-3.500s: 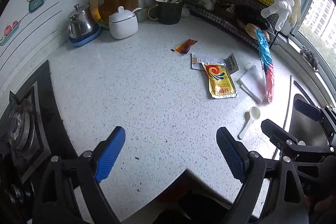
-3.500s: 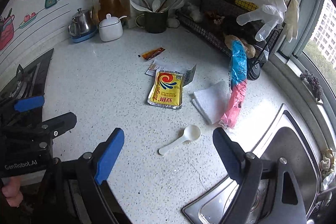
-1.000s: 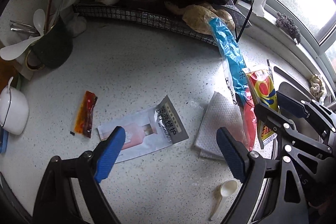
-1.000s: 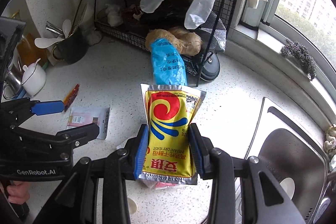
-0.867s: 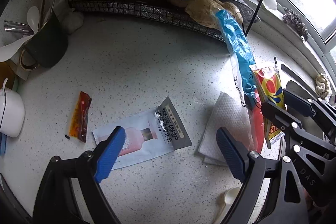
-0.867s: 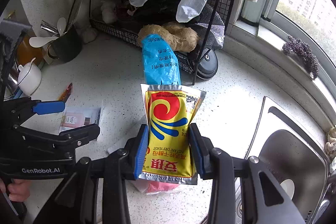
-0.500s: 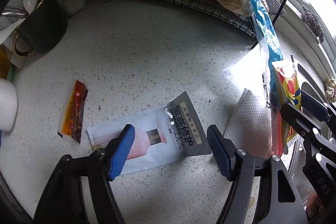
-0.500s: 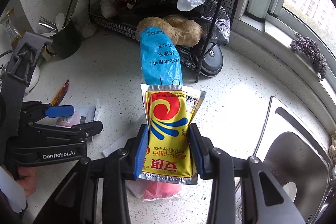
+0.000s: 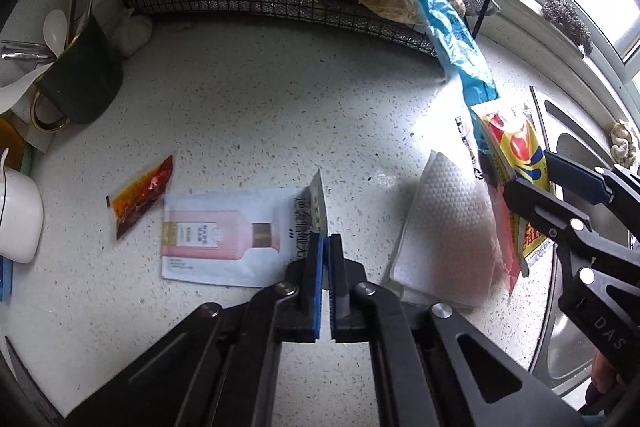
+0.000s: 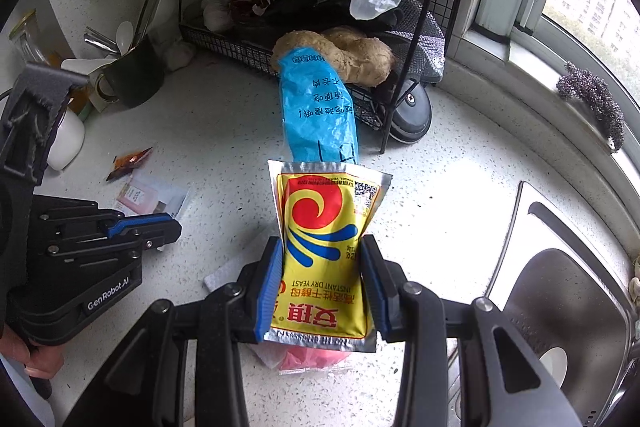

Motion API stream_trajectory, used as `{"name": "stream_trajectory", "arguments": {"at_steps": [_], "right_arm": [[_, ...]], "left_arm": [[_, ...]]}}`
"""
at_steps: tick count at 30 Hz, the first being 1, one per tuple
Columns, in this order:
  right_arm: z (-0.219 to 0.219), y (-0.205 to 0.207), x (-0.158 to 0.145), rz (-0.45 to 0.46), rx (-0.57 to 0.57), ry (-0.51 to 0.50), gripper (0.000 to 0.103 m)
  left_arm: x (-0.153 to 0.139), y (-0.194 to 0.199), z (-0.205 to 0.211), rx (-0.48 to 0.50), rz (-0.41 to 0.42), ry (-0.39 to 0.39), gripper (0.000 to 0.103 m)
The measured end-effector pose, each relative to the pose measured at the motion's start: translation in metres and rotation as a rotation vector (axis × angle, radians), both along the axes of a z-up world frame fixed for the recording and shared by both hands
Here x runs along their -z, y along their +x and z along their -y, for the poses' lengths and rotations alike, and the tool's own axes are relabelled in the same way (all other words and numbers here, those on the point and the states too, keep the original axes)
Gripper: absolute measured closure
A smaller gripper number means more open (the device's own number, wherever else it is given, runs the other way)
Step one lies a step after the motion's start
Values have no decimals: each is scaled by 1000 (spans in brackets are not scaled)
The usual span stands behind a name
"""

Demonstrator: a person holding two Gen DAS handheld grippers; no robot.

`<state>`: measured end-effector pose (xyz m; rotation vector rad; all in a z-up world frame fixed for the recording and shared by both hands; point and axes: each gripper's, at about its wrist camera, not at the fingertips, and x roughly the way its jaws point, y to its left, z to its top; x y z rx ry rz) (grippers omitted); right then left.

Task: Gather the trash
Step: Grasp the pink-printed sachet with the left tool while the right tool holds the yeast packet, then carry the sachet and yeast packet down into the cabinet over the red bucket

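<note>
Trash lies scattered over a speckled white bench (image 9: 248, 107), and every place below is given relative to the flat pink-printed sachet (image 9: 224, 235) near the middle of the left wrist view.

Left wrist view: the left tool (image 9: 325, 247) is seen with its blue pads pressed together on the sachet's right end, where the grey flap (image 9: 314, 205) is lifted off the bench and pinched edge-on. The sachet's long axis runs left to right, stretching away to the left of the tool, with the rest of it flat on the bench. A small red sauce packet (image 9: 140, 195) lies just left of the sachet, apart from it. A white folded napkin (image 9: 448, 227) lies to the right. Beyond the napkin, the right tool (image 9: 532, 183) is seen carrying a yellow yeast packet (image 9: 516, 151), with a long blue wrapper (image 9: 456, 43) above it.

Right wrist view: the right tool (image 10: 322, 279) is shown clamped on the yellow yeast packet (image 10: 324, 247), held upright. The left tool (image 10: 176, 225) appears at the left, low over the sachet (image 10: 156, 197), so the left hand is plainly the nearer one. The blue wrapper (image 10: 316, 111) stands behind the yeast packet, leaning on a wire rack (image 10: 224, 39).

Judged from this, a straight lift of the left tool would peel the sachet up from its right end.
</note>
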<state>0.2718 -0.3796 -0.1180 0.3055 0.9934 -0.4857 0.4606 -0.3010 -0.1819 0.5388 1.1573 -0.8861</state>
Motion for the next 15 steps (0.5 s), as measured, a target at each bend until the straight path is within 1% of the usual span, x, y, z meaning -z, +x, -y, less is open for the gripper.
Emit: {"name": "stream_trajectory", "arguments": {"at_steps": [5,11,15], "right_arm": [[-13,-7,-12,37,-35,6,67],[-36,-18,-21,70,-108,28,67],[-54,-23,-22,81,-174,46,67]], "left_arm": [[-21,-18,-15,-11,29,-36,103],[-37,-35,-42,-87,41,-53,103],[-46,-54,-73,-145,58,-58,103]]}}
